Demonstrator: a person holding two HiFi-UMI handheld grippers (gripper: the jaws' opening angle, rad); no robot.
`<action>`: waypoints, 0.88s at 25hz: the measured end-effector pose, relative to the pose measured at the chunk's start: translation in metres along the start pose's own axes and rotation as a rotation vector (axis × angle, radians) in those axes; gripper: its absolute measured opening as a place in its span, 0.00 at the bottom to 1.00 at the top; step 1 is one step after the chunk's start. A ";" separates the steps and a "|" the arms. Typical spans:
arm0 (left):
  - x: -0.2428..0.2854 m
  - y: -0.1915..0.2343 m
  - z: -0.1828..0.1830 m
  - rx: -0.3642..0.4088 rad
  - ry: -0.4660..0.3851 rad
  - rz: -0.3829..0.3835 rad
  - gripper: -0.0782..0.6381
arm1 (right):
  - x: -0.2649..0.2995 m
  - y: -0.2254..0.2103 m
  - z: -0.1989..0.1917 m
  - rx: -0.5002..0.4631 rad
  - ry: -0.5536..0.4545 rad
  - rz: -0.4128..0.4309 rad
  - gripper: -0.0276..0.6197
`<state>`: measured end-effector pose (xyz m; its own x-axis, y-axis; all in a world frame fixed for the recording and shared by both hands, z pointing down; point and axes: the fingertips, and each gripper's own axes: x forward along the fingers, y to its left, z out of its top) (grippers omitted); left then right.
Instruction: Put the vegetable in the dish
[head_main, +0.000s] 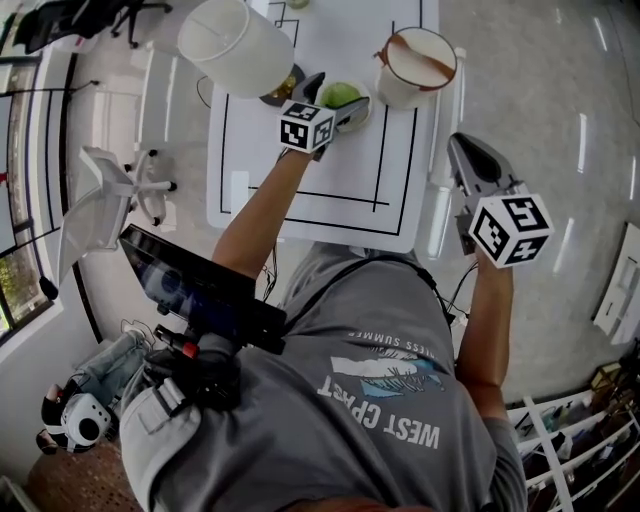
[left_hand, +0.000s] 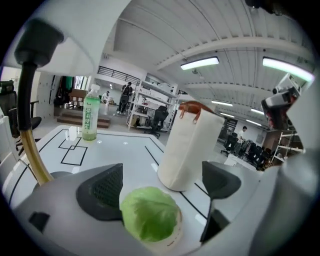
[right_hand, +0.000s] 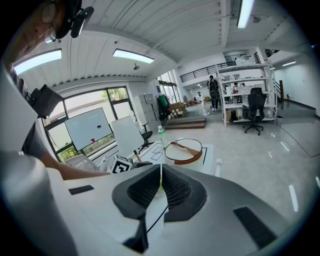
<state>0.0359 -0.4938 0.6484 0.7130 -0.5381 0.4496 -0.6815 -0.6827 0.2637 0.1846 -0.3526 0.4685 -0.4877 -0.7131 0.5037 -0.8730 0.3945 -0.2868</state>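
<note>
A green cabbage (left_hand: 149, 214) sits in a small white dish (left_hand: 170, 241) on the white table (head_main: 320, 205). My left gripper (left_hand: 162, 184) stands open around it, one dark pad (left_hand: 102, 192) to the left of the cabbage and the other well off to its right, neither pressing on it. From the head view the left gripper (head_main: 335, 98) straddles the cabbage (head_main: 342, 94) at the table's far middle. Off the table's right edge, my right gripper (head_main: 462, 148) hangs in the air. Its jaws are shut on nothing (right_hand: 161, 189).
A white bucket with a brown handle (head_main: 415, 65) stands just right of the dish, close to the left gripper's right jaw. A white lampshade (head_main: 235, 45) rises at the far left. A green bottle (left_hand: 90, 112) stands at the table's far end. Black lines mark the tabletop.
</note>
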 end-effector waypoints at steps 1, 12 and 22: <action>-0.005 -0.005 0.008 0.003 -0.021 -0.012 0.81 | 0.002 0.004 0.001 -0.004 -0.001 0.008 0.06; -0.095 -0.084 0.103 0.030 -0.238 -0.275 0.15 | -0.001 0.063 0.028 -0.064 -0.111 0.123 0.05; -0.170 -0.078 0.125 0.063 -0.314 -0.244 0.15 | -0.003 0.121 0.044 -0.113 -0.166 0.163 0.05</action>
<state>-0.0120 -0.4111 0.4444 0.8749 -0.4748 0.0953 -0.4816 -0.8326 0.2736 0.0810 -0.3281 0.3967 -0.6229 -0.7160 0.3151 -0.7823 0.5678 -0.2562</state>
